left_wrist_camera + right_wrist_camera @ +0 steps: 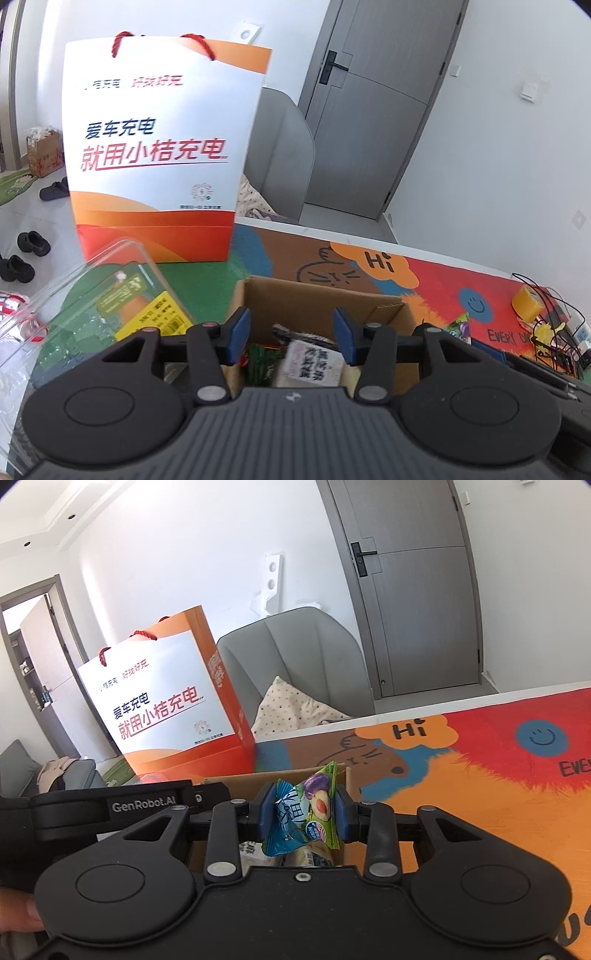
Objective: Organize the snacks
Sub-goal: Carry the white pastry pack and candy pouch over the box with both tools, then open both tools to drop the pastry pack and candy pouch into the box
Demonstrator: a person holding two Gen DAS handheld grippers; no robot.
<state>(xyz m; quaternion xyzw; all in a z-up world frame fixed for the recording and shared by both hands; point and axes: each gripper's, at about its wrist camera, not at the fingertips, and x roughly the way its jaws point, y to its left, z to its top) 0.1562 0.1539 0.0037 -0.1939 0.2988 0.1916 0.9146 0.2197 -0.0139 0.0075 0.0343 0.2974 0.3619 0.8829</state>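
My left gripper (291,332) is open and empty, just above an open cardboard box (391,306) that holds several snack packets, among them a white one with Chinese print (314,363) and a green one (260,363). My right gripper (304,808) is shut on a blue and green plum candy packet (306,812) and holds it over the same box (236,781), where more packets (314,858) lie below. The left gripper's black arm (110,806) shows at the left of the right wrist view.
A white and orange paper bag (155,147) with red cord handles stands behind the box, also in the right wrist view (166,709). A clear plastic container (92,306) lies left of the box. A colourful mat (480,775) covers the table. Cables and a yellow object (528,302) sit at far right.
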